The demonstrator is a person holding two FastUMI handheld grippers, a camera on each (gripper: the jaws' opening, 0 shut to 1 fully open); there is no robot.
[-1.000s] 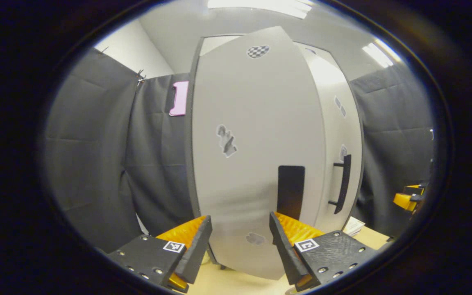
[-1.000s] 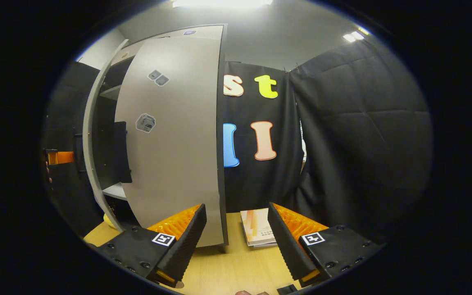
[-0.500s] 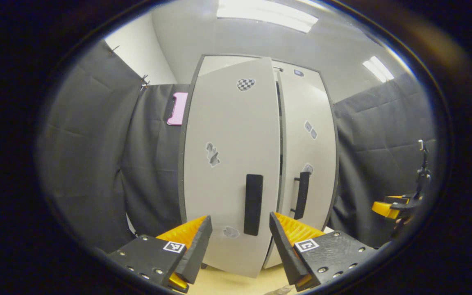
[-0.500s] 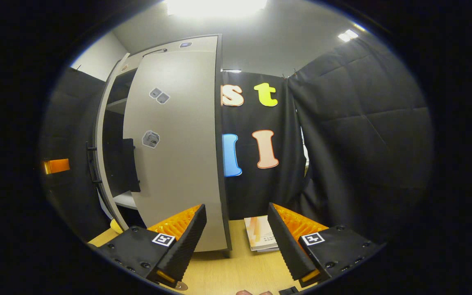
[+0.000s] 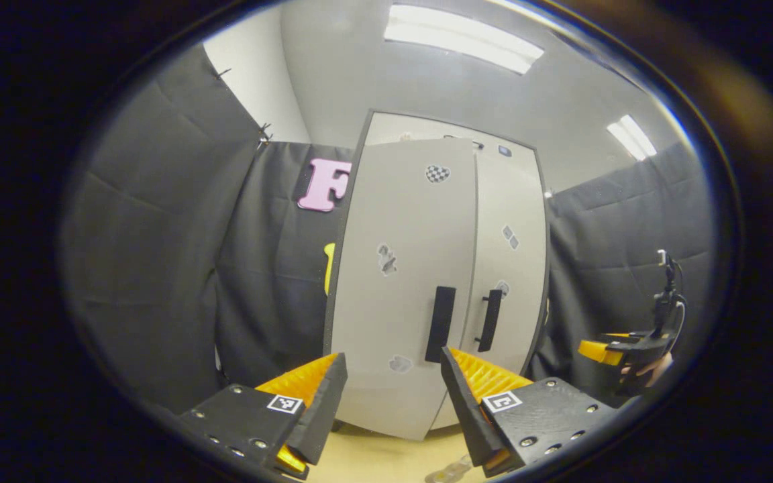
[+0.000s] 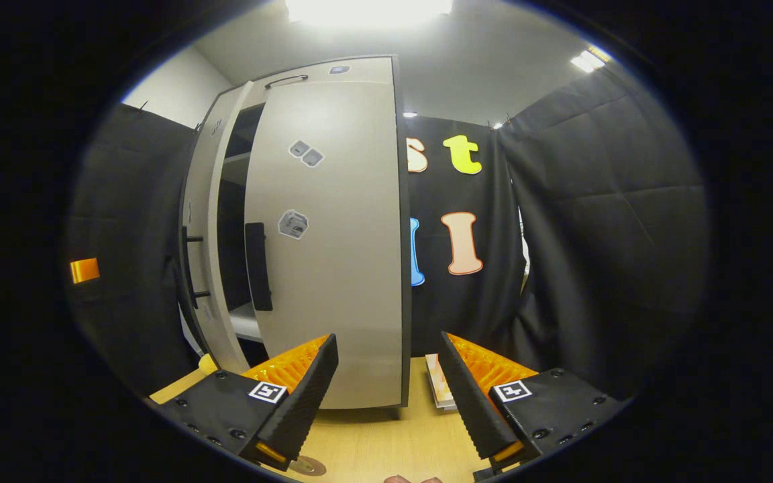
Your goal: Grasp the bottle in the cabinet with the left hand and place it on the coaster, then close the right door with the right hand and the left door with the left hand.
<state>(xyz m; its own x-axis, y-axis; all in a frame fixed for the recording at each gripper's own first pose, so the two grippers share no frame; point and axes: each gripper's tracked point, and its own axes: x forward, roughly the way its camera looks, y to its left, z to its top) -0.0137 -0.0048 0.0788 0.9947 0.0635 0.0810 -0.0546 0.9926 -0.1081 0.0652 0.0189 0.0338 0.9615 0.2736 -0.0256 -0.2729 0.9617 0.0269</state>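
While stickers dot both doors, none is legible.

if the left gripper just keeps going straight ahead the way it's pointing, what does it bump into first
Most likely the cabinet's left door, near its black handle. The left gripper is open and empty, nothing shows between its fingers and the door, though depth is hard to judge here.

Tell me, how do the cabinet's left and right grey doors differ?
The left grey cabinet door carries a checkered heart sticker near its top; the right grey cabinet door has a pair of small square stickers. The left door looks slightly ajar, with a dark gap beside it in the right gripper view; the right door seems shut. Both have black vertical handles near their meeting edges.
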